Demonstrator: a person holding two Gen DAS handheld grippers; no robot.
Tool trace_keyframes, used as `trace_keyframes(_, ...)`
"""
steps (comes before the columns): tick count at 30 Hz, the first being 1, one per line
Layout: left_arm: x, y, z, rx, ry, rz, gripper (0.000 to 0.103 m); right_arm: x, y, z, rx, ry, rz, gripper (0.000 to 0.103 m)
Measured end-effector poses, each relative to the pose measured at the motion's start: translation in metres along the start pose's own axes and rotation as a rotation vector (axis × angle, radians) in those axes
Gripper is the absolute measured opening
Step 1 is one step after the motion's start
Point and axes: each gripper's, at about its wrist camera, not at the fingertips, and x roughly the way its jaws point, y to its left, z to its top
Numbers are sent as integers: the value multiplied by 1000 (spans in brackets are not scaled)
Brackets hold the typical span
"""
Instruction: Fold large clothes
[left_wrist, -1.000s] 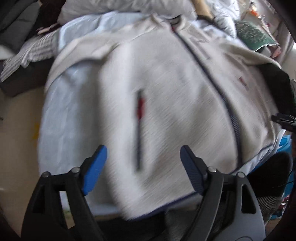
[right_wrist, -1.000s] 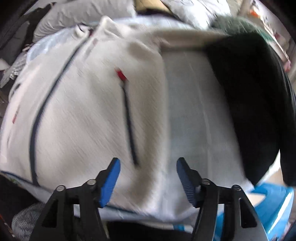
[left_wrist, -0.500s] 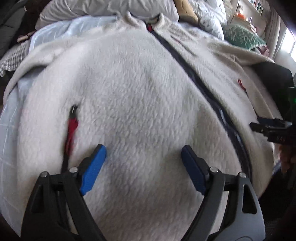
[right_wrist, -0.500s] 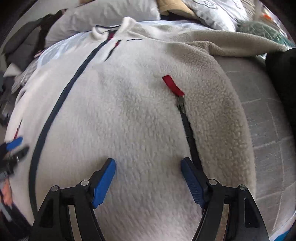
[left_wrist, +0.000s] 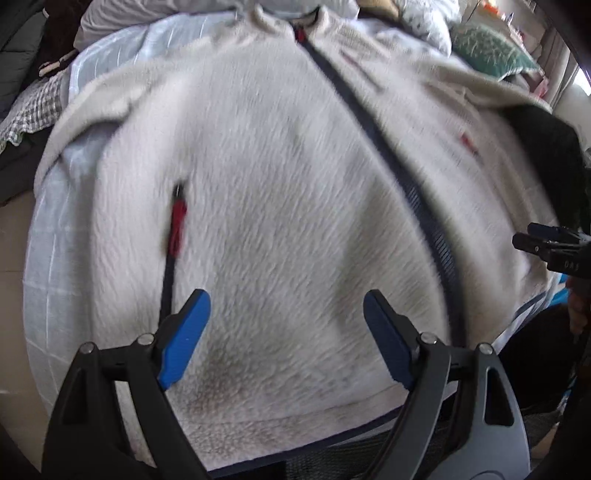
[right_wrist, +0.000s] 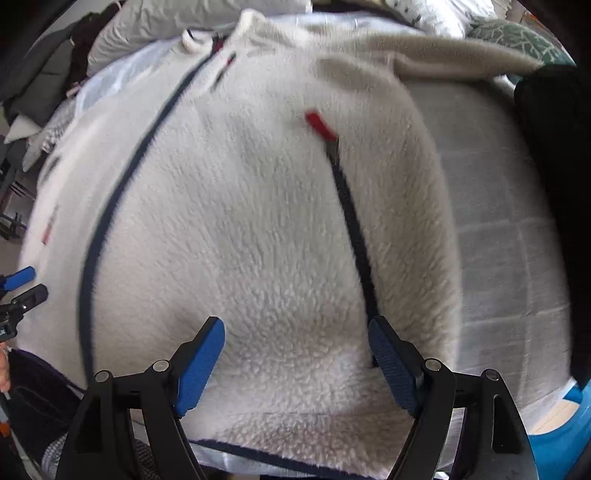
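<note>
Left wrist view: a big cream fleece jacket (left_wrist: 280, 206) lies flat on a bed with a pale blue sheet (left_wrist: 55, 266). Its front faces up and its collar points away from the camera. A dark front zipper (left_wrist: 388, 147) runs down the middle. A pocket zipper with a red pull tab (left_wrist: 178, 225) sits on the left. The left gripper (left_wrist: 286, 325) hangs just above the bottom part of the jacket. Its blue pads (left_wrist: 184, 339) stand wide apart and hold nothing. At the right edge the tip of the other gripper shows. A green pillow (left_wrist: 487, 51) lies far back.

Right wrist view: the same jacket fills the view. The right gripper (right_wrist: 295, 354) is over the bottom hem (right_wrist: 295, 428). Its claws are opening, with only fleece under them and nothing pinched. A pocket zipper with a red tab (right_wrist: 319, 123) ends beside the right pad (right_wrist: 391, 365). A black cloth (right_wrist: 554, 184) lies at the right.
</note>
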Motion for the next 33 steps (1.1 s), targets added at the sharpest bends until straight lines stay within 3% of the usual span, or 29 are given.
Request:
trace_keyframes(6, -19, -20, 49, 25, -56, -28, 85, -49, -21, 29, 50, -95, -14, 82)
trace_keyframes(12, -10, -37, 116, -6, -100, -79, 86, -82, -44, 77, 89, -177, -58, 82)
trace_keyframes(16, 12, -37, 126, -65, -139, -107, 93, -101, -68, 102, 113, -234, -94, 83)
trace_keyframes(19, 31, -32, 123, -89, -159, -82, 93, -110, -94, 124, 152, -250, -129, 83)
trace_keyframes(22, 46, -25, 125, -82, -129, -47, 93, -117, -128, 146, 204, -265, -142, 83)
trace_keyframes(26, 52, -13, 128, -98, -132, -25, 93, -118, -184, 171, 323, -264, -252, 83)
trace_keyframes(33, 62, -4, 129, -103, -120, -10, 93, -104, -282, 179, 599, -206, -282, 83)
